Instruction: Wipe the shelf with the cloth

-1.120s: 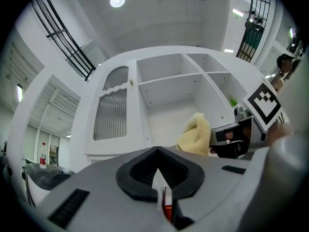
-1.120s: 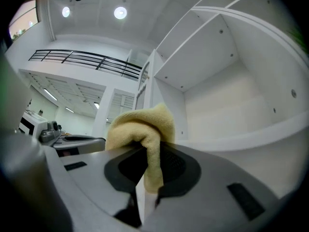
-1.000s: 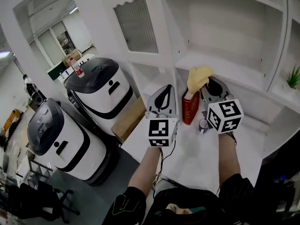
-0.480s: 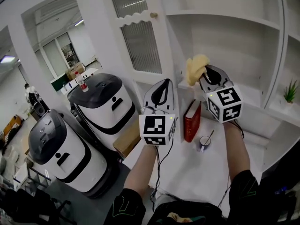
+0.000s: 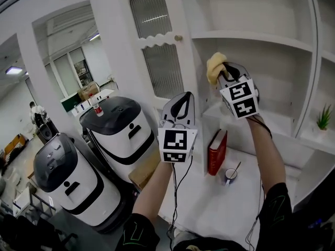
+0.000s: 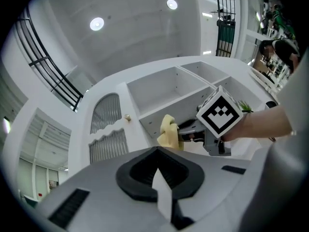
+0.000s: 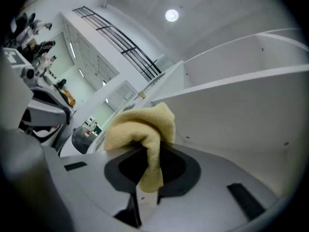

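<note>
My right gripper (image 5: 221, 73) is raised to the white upper shelf (image 5: 246, 37) and is shut on a yellow cloth (image 5: 215, 67), which bunches out past its tip just under the shelf's front edge. In the right gripper view the cloth (image 7: 140, 129) hangs folded between the jaws of the right gripper (image 7: 147, 178), with the shelf board (image 7: 231, 95) close ahead. My left gripper (image 5: 178, 111) is held lower, in front of the cabinet door, shut with nothing in it. The left gripper view shows the cloth (image 6: 169, 132) and the right gripper (image 6: 212, 124) beyond my left gripper (image 6: 159, 178).
A red book (image 5: 216, 150) stands on the white counter (image 5: 220, 197) beside a small cup (image 5: 229, 175) with a stick in it. A green plant (image 5: 324, 116) sits on a lower shelf at right. Two white-and-black machines (image 5: 118, 129) stand on the floor at left.
My right gripper has lifted the cloth from beside the red book up to the upper shelf's edge. The left gripper rose slightly.
</note>
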Action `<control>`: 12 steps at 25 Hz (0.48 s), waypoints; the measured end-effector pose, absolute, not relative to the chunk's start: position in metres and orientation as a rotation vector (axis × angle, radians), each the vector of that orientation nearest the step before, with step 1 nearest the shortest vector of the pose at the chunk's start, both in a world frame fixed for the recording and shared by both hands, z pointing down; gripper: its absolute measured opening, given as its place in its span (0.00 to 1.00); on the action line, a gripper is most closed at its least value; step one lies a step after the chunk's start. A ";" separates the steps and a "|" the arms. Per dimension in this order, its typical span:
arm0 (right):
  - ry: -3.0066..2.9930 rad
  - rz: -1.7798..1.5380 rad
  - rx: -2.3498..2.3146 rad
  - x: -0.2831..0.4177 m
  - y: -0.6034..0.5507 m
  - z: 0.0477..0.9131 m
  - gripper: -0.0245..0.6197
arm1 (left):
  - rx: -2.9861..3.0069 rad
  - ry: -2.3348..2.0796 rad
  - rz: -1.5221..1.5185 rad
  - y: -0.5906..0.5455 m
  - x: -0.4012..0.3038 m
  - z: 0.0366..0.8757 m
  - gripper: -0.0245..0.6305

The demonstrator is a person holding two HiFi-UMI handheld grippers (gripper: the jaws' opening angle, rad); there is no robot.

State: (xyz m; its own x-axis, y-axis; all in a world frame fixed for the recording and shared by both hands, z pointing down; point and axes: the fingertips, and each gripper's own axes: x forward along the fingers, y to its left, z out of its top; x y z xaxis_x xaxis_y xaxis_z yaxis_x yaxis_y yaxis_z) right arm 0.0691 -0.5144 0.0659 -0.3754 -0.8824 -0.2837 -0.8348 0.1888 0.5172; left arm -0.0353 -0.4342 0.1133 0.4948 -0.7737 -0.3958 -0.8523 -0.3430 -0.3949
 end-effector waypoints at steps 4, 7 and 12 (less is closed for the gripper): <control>-2.287 -0.980 1.691 0.062 -0.536 0.055 0.11 | -2.193 1.319 0.187 -0.443 -0.034 0.104 0.04; -2.237 -0.991 1.706 0.063 -0.551 0.047 0.11 | -2.214 1.313 0.200 -0.452 -0.032 0.099 0.04; -2.202 -0.957 1.761 0.069 -0.586 0.039 0.11 | -2.255 1.309 0.227 -0.465 -0.030 0.094 0.04</control>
State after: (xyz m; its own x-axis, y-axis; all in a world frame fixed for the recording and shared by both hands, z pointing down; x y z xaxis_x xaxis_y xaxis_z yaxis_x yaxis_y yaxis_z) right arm 0.0694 -0.5864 0.0392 -0.2917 -0.9215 -0.2564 -0.8162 0.1001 0.5690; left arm -0.0300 -0.4653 0.0945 0.5196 -0.7604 -0.3897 -0.8472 -0.3993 -0.3504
